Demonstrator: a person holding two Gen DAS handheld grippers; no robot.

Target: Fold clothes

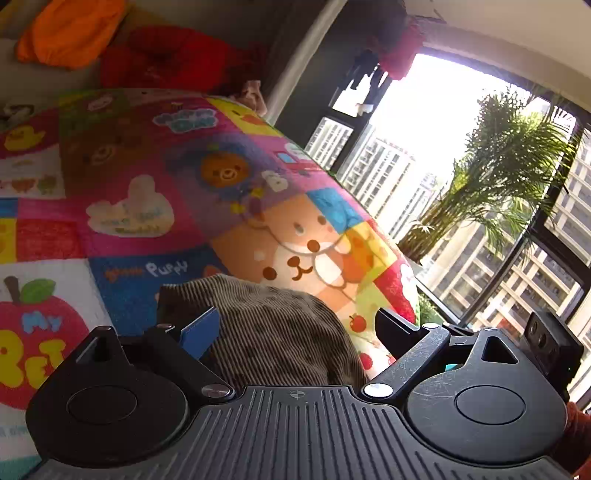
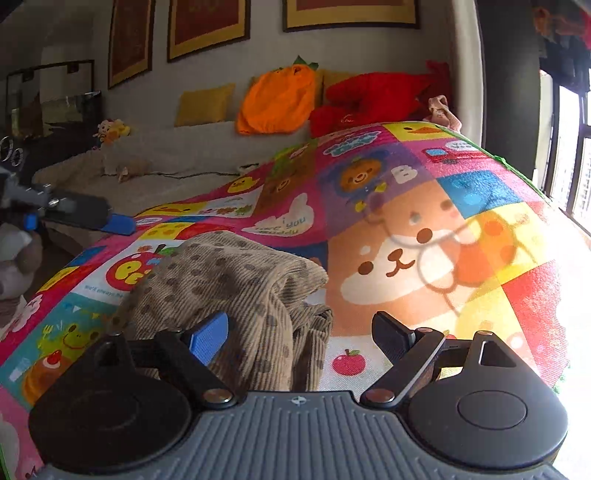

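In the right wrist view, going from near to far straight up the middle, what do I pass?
Right gripper, jaws apart → brown spotted corduroy garment → cartoon play mat → beige sofa → orange pumpkin cushion → framed pictures on the wall.

Free room: the cartoon play mat (image 2: 424,236) lies bare to the right of and beyond the brown spotted corduroy garment (image 2: 236,291); a gripper could pass there unhindered.

Obstacle near: the garment is bunched in a raised heap, just ahead of the right gripper (image 2: 299,334), mostly toward its blue finger (jaws wide, nothing pressed).

Left gripper (image 1: 299,328) faces the same heap; the mat's right edge drops off toward the window (image 1: 517,258) and a potted palm (image 1: 491,177).

Far edge: sofa (image 2: 166,173) with orange cushion (image 2: 277,99) and red plush (image 2: 373,99) bounds the mat.
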